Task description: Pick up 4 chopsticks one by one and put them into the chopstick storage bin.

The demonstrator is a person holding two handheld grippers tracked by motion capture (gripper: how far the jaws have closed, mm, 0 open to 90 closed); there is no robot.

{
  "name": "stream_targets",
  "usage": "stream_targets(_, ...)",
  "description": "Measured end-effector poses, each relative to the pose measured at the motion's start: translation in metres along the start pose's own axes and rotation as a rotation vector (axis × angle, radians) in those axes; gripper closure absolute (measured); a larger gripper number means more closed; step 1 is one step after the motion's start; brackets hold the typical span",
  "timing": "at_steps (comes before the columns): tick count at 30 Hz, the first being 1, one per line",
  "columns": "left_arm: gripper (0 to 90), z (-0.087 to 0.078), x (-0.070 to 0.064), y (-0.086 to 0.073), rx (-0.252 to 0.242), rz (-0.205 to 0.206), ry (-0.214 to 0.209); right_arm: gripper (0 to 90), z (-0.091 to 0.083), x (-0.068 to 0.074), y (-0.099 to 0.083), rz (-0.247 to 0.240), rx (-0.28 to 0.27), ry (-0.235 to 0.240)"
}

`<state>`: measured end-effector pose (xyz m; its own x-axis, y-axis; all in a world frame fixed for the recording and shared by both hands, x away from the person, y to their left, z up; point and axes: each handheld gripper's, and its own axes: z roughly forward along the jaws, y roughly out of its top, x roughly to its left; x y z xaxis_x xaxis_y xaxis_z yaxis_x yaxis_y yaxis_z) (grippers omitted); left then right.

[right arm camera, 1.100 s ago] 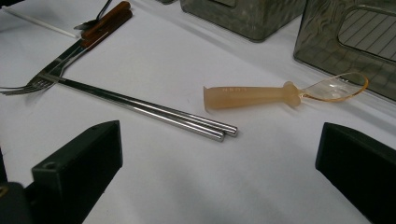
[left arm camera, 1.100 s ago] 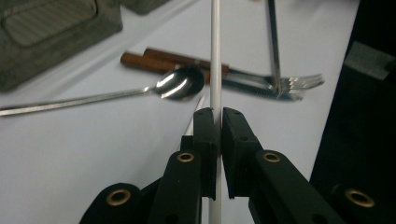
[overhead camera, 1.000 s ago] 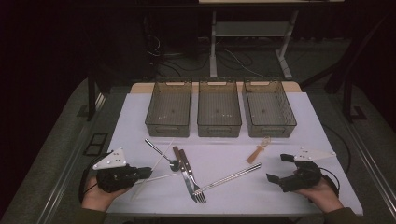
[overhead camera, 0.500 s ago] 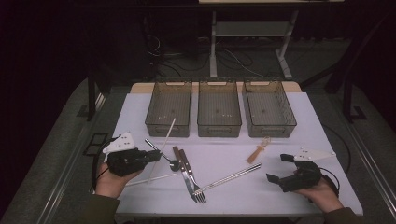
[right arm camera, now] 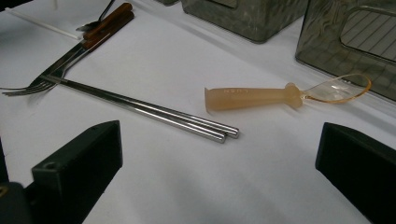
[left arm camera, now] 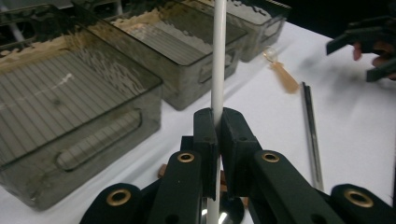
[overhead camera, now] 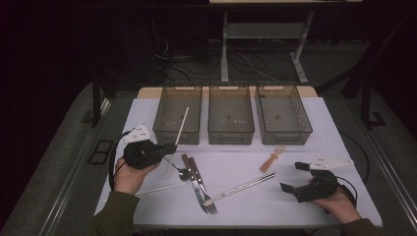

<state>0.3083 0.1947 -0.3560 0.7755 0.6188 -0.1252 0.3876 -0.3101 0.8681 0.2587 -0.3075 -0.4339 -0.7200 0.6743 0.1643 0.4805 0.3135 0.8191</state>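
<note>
We see the left gripper (overhead camera: 169,147) clenched on a thin white plastic chopstick (overhead camera: 180,129) — stick tilted upward from the jaws, over the leftmost smoky plastic bin (overhead camera: 162,129). Right gripper (overhead camera: 290,177) released, jaws wide — paired steel chopsticks (right arm camera: 154,113) and an amber short-handled spoon (right arm camera: 261,97) just ahead of it.

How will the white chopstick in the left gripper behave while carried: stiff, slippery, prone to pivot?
The white chopstick looks straight, so probably stiff. The left gripper pinches it near one end, so it may pivot. Its smooth round shaft could slip.

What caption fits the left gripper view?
Left gripper shut on a white chopstick, held upright beside three grey bins.
</note>
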Motion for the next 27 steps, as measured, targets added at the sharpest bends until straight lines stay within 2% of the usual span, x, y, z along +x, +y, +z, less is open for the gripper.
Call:
stream_targets(5,84.8,0.005,0.007,0.007,-0.008,-0.013,0.011,0.5,0.003,-0.003,0.000,-0.004,0.000,-0.004)
stream_targets(7,84.8,0.007,0.009,0.009,-0.013,-0.023,0.017,0.5,0.004,-0.004,0.000,0.008,-0.014,0.000)
stream_targets(10,84.8,0.011,0.011,0.014,-0.012,-0.028,0.024,0.5,0.004,-0.003,0.001,0.059,-0.050,0.015)
stream_targets(12,84.8,0.013,0.012,0.017,-0.010,-0.031,0.031,0.5,0.005,0.000,0.002,0.058,-0.067,0.018)
stream_targets(19,84.8,0.014,0.016,0.030,-0.028,-0.035,0.037,0.5,0.012,0.006,0.001,0.045,-0.043,0.028)
stream_targets(23,84.8,0.015,0.023,0.042,-0.053,-0.034,0.042,0.5,0.017,0.008,0.000,0.035,-0.022,0.028)
stream_targets(27,84.8,0.017,0.030,0.054,-0.076,-0.035,0.051,0.5,0.015,0.008,0.000,0.036,-0.029,0.022)
